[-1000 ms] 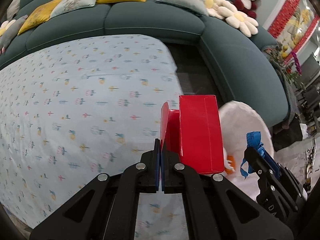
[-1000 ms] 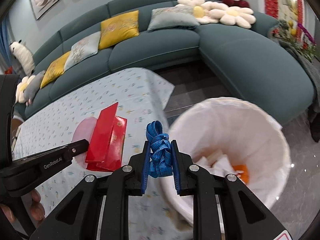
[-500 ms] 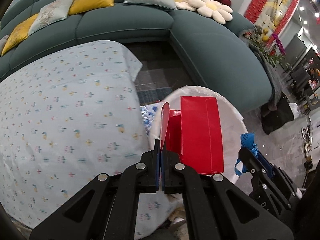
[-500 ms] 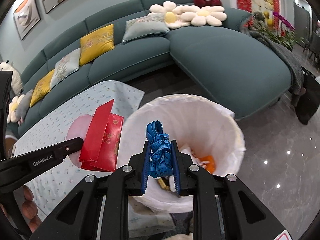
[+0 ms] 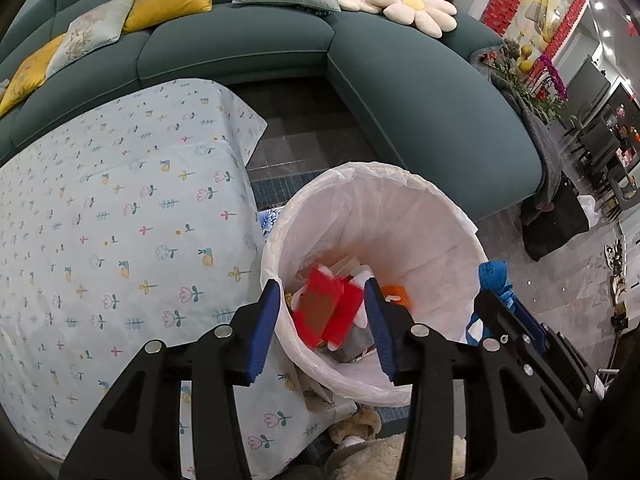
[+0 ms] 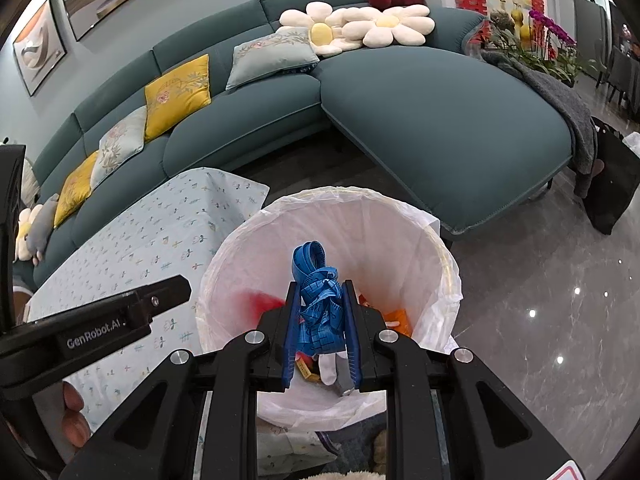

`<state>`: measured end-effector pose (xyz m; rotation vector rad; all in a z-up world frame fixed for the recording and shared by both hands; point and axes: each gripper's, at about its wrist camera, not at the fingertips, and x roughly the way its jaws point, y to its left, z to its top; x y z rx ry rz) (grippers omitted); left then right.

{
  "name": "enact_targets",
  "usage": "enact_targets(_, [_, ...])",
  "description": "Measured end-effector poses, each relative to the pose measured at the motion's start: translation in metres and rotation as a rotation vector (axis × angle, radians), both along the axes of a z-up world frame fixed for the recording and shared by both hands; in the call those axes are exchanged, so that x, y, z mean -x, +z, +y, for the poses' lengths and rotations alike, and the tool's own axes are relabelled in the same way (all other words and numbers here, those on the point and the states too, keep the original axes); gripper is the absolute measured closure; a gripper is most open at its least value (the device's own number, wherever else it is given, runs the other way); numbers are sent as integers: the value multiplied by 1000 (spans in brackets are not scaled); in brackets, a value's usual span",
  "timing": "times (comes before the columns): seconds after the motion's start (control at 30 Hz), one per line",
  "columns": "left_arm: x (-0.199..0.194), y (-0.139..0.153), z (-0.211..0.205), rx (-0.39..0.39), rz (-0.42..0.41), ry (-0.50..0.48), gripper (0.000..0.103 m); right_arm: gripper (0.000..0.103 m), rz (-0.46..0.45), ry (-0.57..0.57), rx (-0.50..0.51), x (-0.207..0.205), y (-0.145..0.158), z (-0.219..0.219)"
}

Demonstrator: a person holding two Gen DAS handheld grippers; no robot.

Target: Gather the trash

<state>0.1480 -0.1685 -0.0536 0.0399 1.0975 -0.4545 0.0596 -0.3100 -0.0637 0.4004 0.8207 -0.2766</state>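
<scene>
The left gripper [image 5: 322, 320] has just been opening; its jaws stand spread with nothing between them. The red box [image 5: 326, 312], blurred, lies tilted inside the white-lined trash bin [image 5: 432, 216]. The right gripper [image 6: 320, 320] pinches an upright bundled blue measuring tape [image 6: 318, 292] over the bin's near rim.

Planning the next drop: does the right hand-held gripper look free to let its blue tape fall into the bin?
Probably yes: the right hand-held gripper holds the blue tape above the open bin, nothing between.
</scene>
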Motion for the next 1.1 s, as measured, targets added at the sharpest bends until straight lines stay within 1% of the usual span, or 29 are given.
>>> enact_targets(0.1, [-2,-2,5,2,4,16,57,83,-3,4,2,-3,1,1])
enact_targets(0.33, [-2,-2,19,1,-2,49,52,80,-9,7,26,-8,5,7])
enact_targets(0.4, [-1,-2,25,0,-3,60,46,75,-12,8,33,-10,6,8])
enact_targets(0.47, [0,-2,30,-2,-9,73,44,72,-16,9,37,-10,7,10])
enact_targets(0.67, [2,1,40,0,-9,91,44,69,-16,12,43,-10,11,14])
enact_targets(0.8, [5,5,47,-2,-21,103,41,62,-23,13,48,-8,15,19])
enact_targets(1.03, [11,11,60,2,-31,123,41,54,-23,22,59,-2,21,29])
enact_targets(1.1, [12,13,63,3,-34,128,39,49,-21,25,62,-1,23,32])
